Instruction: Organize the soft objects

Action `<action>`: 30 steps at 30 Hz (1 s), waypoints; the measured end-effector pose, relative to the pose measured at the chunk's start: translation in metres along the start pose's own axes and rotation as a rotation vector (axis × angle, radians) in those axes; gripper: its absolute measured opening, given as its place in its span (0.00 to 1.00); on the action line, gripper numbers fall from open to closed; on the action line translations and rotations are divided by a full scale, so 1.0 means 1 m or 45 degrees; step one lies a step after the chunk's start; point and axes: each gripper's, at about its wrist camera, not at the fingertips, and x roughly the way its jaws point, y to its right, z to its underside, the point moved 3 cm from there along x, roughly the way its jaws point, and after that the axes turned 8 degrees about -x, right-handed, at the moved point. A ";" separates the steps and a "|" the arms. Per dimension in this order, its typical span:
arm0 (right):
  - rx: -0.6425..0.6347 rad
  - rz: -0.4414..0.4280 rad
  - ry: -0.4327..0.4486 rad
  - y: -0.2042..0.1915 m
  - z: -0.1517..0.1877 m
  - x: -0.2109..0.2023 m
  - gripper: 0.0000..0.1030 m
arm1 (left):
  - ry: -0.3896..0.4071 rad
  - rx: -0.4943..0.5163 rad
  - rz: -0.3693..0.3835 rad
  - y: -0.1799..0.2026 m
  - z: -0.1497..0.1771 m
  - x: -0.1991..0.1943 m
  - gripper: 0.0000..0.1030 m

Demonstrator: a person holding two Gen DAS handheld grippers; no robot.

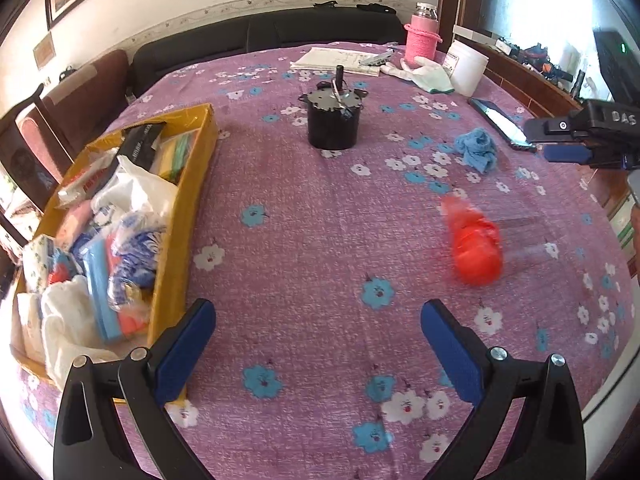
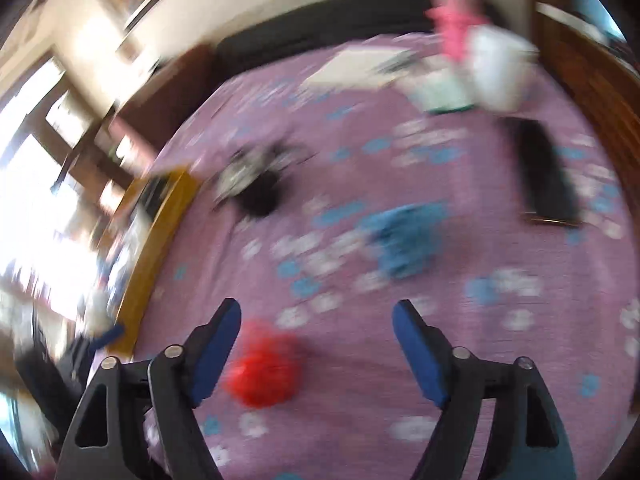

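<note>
A yellow box [image 1: 200, 184] on the left of the flowered purple cloth [image 1: 300, 220] holds several soft packs, towels and bags. A red soft thing [image 1: 476, 248], blurred, lies on the cloth at the right. A crumpled blue cloth [image 1: 478, 154] lies further back. My left gripper [image 1: 318, 312] is open and empty over bare cloth beside the box. My right gripper [image 2: 318, 312] is open; the red thing [image 2: 262, 364] shows low beside its left finger, untouched by the pads. The blue cloth [image 2: 404, 236] lies ahead of it. This view is motion-blurred. The right gripper [image 1: 540, 140] also enters the left wrist view from the right edge.
A black pot [image 1: 332, 124] with a lid stands mid-table. A phone [image 1: 500, 120] lies near the right edge. At the back are papers [image 1: 340, 60], a white glove [image 1: 424, 74], a white tub [image 1: 466, 68] and a pink bottle [image 1: 420, 36]. A dark sofa and chairs lie beyond.
</note>
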 end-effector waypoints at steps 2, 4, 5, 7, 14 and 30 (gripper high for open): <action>0.055 0.068 0.011 0.019 0.003 -0.002 0.80 | -0.010 -0.014 0.048 0.005 0.000 0.001 0.99; 0.090 0.089 -0.003 0.027 0.004 0.006 0.80 | -0.015 -0.019 0.079 0.011 0.000 0.002 0.99; 0.101 0.088 -0.008 0.033 0.006 0.007 0.80 | -0.016 -0.018 0.096 0.015 0.001 0.002 0.99; 0.099 0.110 -0.001 0.032 0.003 0.019 0.80 | -0.015 -0.009 0.111 0.021 0.001 0.001 0.99; -0.008 0.163 0.035 0.007 -0.024 0.066 0.80 | -0.014 0.023 0.124 0.031 -0.004 -0.004 0.99; 0.099 0.153 0.040 0.049 0.007 0.051 0.32 | -0.046 0.100 0.191 0.075 -0.024 0.030 0.99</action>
